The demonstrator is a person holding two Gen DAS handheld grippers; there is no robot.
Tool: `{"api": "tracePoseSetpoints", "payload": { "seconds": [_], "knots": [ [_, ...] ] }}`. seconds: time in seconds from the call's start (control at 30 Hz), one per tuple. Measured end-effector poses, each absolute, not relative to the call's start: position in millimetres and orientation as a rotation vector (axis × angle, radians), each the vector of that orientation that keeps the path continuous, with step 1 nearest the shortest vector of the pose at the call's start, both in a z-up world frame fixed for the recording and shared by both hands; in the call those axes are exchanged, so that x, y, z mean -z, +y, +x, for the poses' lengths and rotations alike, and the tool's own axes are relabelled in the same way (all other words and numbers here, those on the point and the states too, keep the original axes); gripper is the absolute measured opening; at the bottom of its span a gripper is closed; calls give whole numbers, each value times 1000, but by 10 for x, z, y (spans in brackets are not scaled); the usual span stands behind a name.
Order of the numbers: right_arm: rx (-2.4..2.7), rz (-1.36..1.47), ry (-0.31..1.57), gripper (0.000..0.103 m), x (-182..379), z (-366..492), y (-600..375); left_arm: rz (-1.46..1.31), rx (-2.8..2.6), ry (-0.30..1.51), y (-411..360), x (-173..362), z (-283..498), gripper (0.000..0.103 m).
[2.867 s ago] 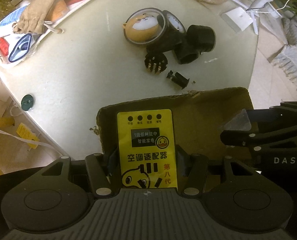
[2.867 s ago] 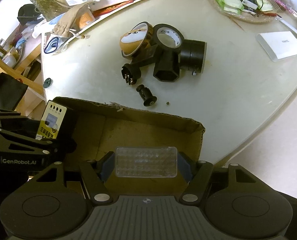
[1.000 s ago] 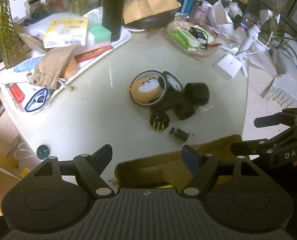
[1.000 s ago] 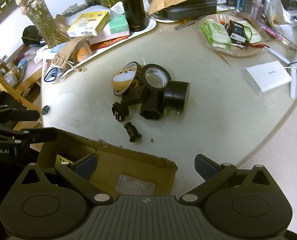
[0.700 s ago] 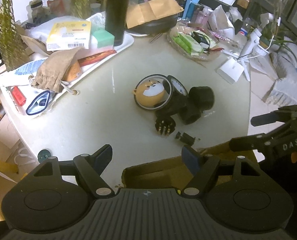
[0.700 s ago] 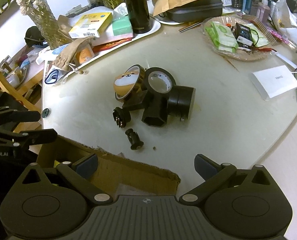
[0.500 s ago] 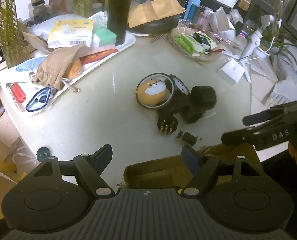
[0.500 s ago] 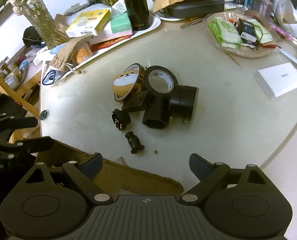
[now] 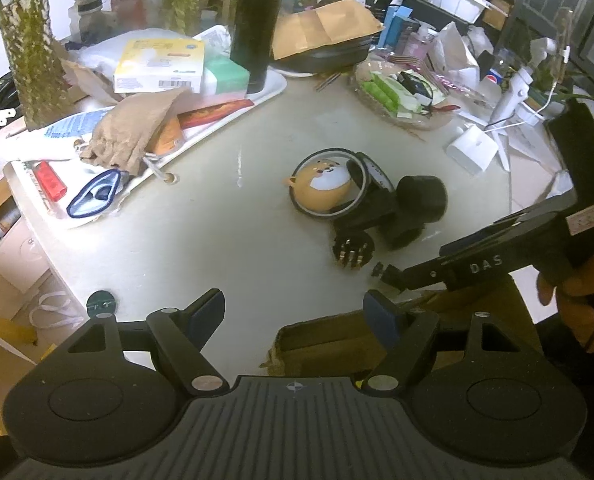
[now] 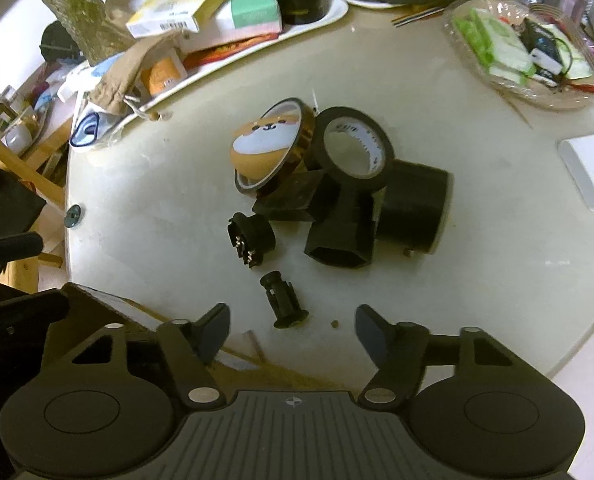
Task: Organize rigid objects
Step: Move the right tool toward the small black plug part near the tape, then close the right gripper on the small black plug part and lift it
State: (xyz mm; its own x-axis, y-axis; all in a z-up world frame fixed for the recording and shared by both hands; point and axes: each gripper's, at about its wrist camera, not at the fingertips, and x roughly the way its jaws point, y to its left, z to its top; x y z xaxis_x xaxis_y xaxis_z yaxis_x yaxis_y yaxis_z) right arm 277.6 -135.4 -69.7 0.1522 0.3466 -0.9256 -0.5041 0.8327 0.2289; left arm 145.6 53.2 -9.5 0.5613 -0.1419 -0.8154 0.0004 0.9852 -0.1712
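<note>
Now, from your left gripper (image 9: 295, 308), jaws spread and empty, the cardboard box (image 9: 337, 334) lies just below, the pile of black parts (image 9: 393, 216) beyond. From your right gripper (image 10: 293, 326), whose jaws have just been narrowing around nothing, the small black plug (image 10: 283, 300) lies just ahead; it looks round, so an off-centre pinch could roll it away.
</note>
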Motion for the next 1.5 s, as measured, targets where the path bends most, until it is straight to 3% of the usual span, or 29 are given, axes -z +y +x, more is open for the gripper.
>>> {"api": "tracePoseSetpoints", "payload": {
  "seconds": [0.23, 0.57, 1.5],
  "knots": [
    [-620, -204, 1289, 56, 847, 2822, -1165, -169, 72, 985, 621, 140, 1441, 76],
    [-590, -311, 1267, 21, 1002, 2799, -1011, -174, 68, 986, 669, 135, 1417, 76],
    [-586, -196, 1101, 20, 475, 2733, -1410, -104, 114, 975, 459, 83, 1675, 76]
  ]
}}
